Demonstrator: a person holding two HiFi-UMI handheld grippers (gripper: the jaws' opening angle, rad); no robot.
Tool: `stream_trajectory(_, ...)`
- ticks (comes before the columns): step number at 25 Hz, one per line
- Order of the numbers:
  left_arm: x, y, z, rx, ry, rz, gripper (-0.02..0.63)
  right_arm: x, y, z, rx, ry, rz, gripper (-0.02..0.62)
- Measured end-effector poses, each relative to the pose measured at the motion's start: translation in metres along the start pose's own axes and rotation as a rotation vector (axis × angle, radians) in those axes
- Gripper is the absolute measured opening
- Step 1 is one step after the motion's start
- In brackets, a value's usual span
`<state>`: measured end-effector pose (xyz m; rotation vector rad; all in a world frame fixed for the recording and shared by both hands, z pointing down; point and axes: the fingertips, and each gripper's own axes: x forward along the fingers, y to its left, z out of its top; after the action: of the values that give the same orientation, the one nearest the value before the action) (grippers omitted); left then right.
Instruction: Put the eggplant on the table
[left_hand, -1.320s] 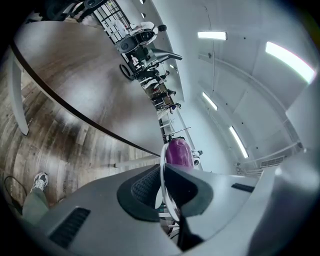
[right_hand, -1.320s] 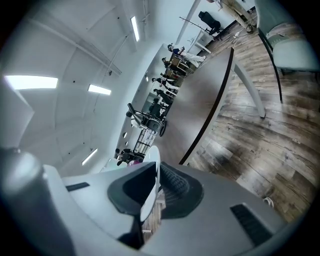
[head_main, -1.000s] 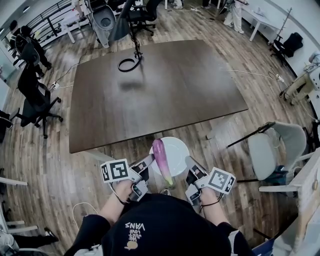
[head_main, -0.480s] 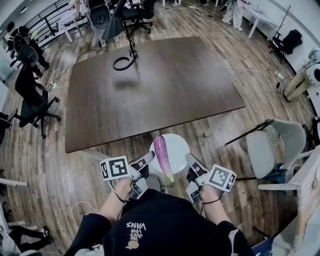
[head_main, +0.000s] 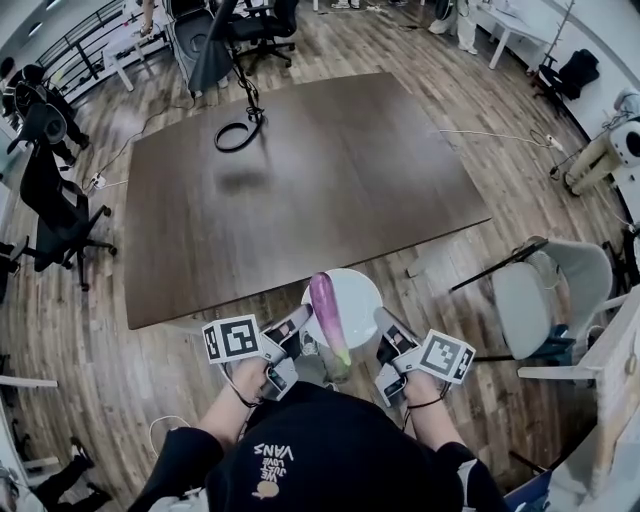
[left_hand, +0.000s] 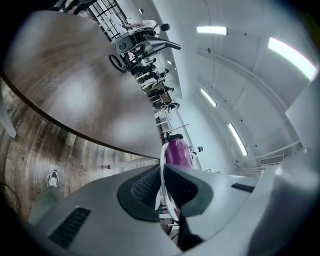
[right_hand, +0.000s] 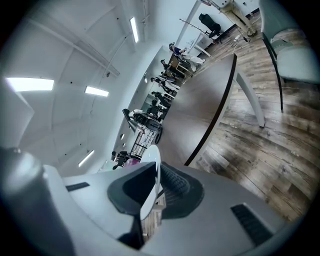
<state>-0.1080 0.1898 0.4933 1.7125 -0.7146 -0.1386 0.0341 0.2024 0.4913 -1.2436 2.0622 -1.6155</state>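
A long purple eggplant (head_main: 328, 317) lies across a white plate (head_main: 357, 288) carried in the air, just short of the near edge of the brown table (head_main: 300, 170). My left gripper (head_main: 301, 321) is shut on the plate's left rim, and my right gripper (head_main: 380, 324) is shut on its right rim. In the left gripper view the thin white plate (left_hand: 162, 172) runs between the dark pads, with the eggplant (left_hand: 177, 152) beyond. The right gripper view shows the plate (right_hand: 151, 187) edge clamped the same way.
A black coiled cable (head_main: 232, 135) lies at the table's far left. A grey chair (head_main: 545, 290) stands to the right, black office chairs (head_main: 50, 200) to the left. Wooden floor (head_main: 120, 370) surrounds the table.
Both grippers, with the plate and eggplant, have come a little closer to the table's near edge. The grip on the plate is unchanged.
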Motion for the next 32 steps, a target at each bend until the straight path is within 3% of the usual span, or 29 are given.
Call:
stream_trajectory(18,0.049,0.009,0.100,0.031,0.077,-0.035,0.032,0.075,0.000,0.064,-0.021,-0.068,-0.080,0.035)
stream_trajectory(21,0.053,0.013,0.113,0.037,0.094,-0.036,0.032,0.090,0.005,0.067,0.021,-0.089,-0.050,0.035)
stream_trajectory(28,0.068,0.015,0.127,0.036,0.109,-0.033,0.032,0.098,-0.005,0.082,0.012,-0.084,-0.101,0.035)
stream_trajectory(32,0.078,0.017,0.131,0.023,0.100,-0.028,0.032,0.104,-0.005,0.094,0.017,-0.081,-0.071,0.035)
